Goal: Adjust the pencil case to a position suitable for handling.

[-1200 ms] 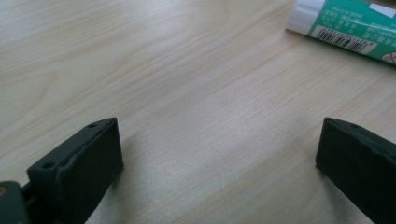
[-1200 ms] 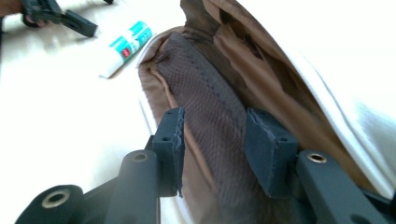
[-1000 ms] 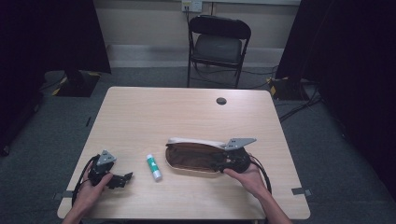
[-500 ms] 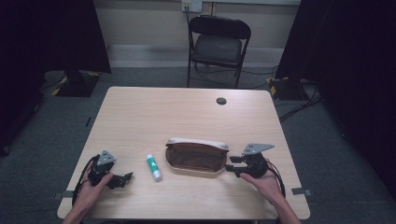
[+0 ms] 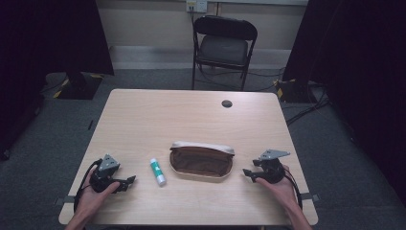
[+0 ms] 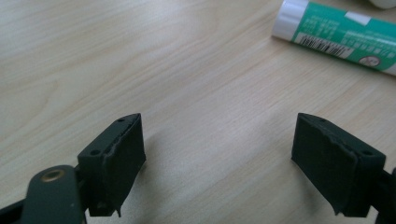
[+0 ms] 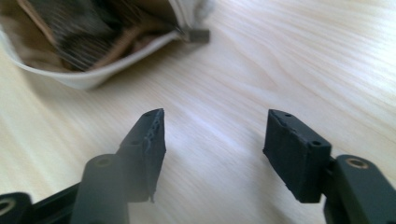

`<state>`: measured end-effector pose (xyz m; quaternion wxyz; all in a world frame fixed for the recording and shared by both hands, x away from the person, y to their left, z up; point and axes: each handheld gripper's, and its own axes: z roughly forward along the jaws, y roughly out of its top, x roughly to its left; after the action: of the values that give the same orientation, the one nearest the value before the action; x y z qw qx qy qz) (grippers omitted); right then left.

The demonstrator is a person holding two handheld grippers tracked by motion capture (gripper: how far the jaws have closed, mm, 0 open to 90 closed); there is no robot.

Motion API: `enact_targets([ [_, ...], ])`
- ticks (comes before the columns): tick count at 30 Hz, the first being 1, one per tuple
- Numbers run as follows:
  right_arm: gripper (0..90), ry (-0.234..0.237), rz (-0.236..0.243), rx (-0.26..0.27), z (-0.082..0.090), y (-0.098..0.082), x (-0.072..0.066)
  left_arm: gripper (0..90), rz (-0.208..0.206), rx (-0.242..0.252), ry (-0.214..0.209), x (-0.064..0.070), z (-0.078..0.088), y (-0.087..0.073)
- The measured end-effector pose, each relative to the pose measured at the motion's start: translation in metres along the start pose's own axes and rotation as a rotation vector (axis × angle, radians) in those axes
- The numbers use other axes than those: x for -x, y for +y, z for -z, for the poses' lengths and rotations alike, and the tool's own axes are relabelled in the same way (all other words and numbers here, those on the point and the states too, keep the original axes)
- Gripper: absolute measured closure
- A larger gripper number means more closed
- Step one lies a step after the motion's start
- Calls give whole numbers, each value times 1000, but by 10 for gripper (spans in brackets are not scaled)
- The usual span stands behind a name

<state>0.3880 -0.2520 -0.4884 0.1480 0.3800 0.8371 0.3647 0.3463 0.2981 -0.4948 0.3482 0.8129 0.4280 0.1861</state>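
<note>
High view: one open pouch [image 5: 201, 162] lies mid-table [image 5: 191, 115], one glue stick [image 5: 157, 171] just left of it; left gripper [image 5: 125, 182] and right gripper [image 5: 249, 173] flank them; one chair [image 5: 223, 45] stands behind.
Left gripper view: jaws apart, empty; glue stick [image 6: 341, 33] ahead.
Right gripper view: jaws apart, empty; pouch [image 7: 93, 42] beyond, clear of them.

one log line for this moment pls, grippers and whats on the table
left gripper: open, empty, near glue stick | right gripper: open, empty, beside pouch | pouch: unzipped, mid-table | glue stick: lying flat left of pouch
</note>
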Motion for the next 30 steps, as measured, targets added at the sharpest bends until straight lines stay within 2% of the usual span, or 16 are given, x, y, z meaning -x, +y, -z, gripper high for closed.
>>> enact_targets([
  [2, 372, 1, -3, -7, -2, -2, 2, 177, -21, 7, 1, 0, 2, 2],
  [3, 370, 3, 5, -7, -3, -3, 3, 179, -4, 19, -12, 3, 2, 2],
  [4, 368, -2, 13, -1, -3, -4, 3, 179, -18, 16, -13, 4, 3, 3],
  [7, 346, -18, 10, 8, -4, -5, 4, 182, -24, 25, -33, 9, 4, 6],
  [9, 293, -26, 20, 31, -7, -7, 2, 183, -26, 28, -47, 14, 5, 9],
  [11, 287, -25, 21, 37, -7, -7, 2, 183, -32, 40, -52, 19, 5, 13],
  [13, 282, -26, 21, 42, -8, -7, 2, 183, -25, 66, -84, 24, 6, 17],
  [16, 283, -28, 21, 42, -8, -7, 2, 183, -29, 85, -93, 29, 7, 23],
  [18, 283, -26, 21, 42, -8, -7, 2, 198, -46, 91, -98, 33, 8, 28],
  [19, 283, -25, 21, 43, -8, -7, 2, 208, -35, 97, -100, 35, 8, 29],
  [20, 283, -28, 20, 40, -8, -7, 2, 213, -42, 95, -96, 36, 8, 31],
  [21, 283, -27, 21, 43, -8, -7, 2, 226, -26, 102, -109, 37, 7, 34],
  [26, 282, -29, 19, 42, -8, -7, 2, 253, -46, 93, -114, 36, 7, 43],
  [27, 282, -30, 18, 42, -8, -7, 1, 261, -43, 85, -103, 36, 7, 46],
  [28, 282, -30, 17, 42, -8, -7, 1, 265, -36, 93, -133, 33, 5, 52],
  [30, 282, -29, 17, 41, -8, -7, 1, 281, -45, 95, -134, 33, 5, 55],
])
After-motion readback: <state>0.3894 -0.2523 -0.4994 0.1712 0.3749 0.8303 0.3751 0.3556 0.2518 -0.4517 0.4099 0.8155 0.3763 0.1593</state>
